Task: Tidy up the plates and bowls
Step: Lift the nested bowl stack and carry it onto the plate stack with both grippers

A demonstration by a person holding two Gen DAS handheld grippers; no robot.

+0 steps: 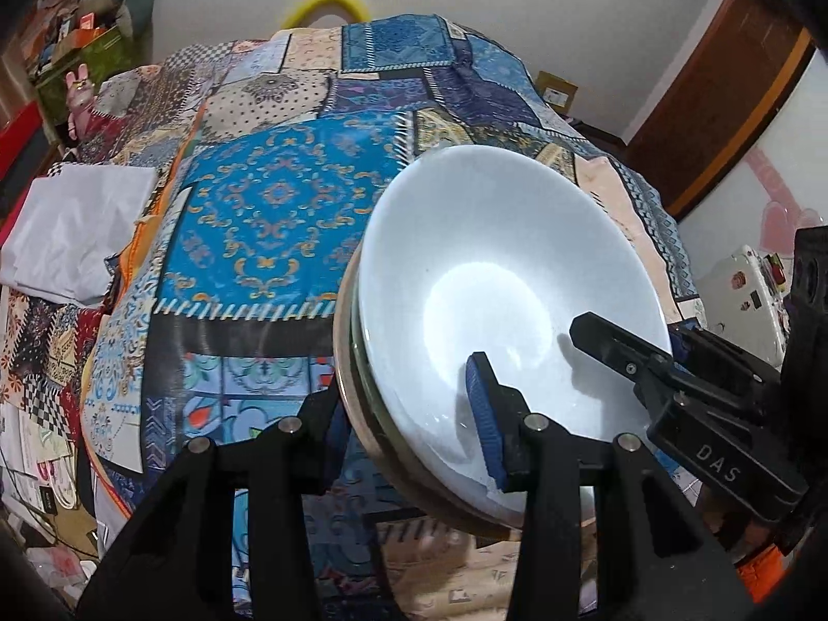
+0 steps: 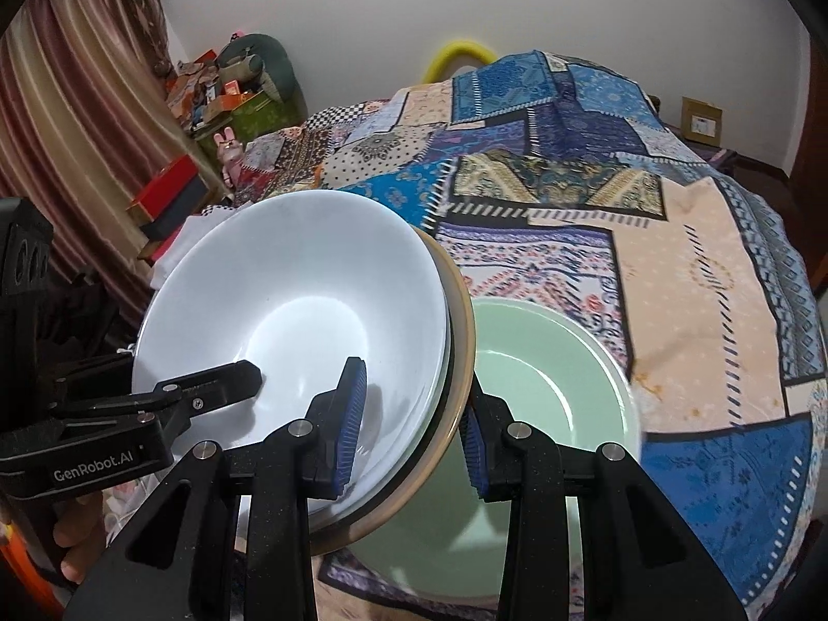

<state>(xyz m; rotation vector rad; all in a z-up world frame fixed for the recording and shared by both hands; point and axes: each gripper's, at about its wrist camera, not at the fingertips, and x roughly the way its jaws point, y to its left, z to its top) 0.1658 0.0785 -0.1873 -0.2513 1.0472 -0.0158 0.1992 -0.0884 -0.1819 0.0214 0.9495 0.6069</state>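
The green bowl is partly hidden behind the tilted bowl stack.

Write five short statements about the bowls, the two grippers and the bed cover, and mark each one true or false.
1. The white bowl sits on top of a stack of dishes. True.
2. Only the left gripper holds the stack. False: the right gripper clamps its rim too, from the opposite side.
3. The stack is tilted, not level. True.
4. A pale green bowl lies on the bed cover beside the stack. True.
5. The green bowl is full of food. False: it looks empty.
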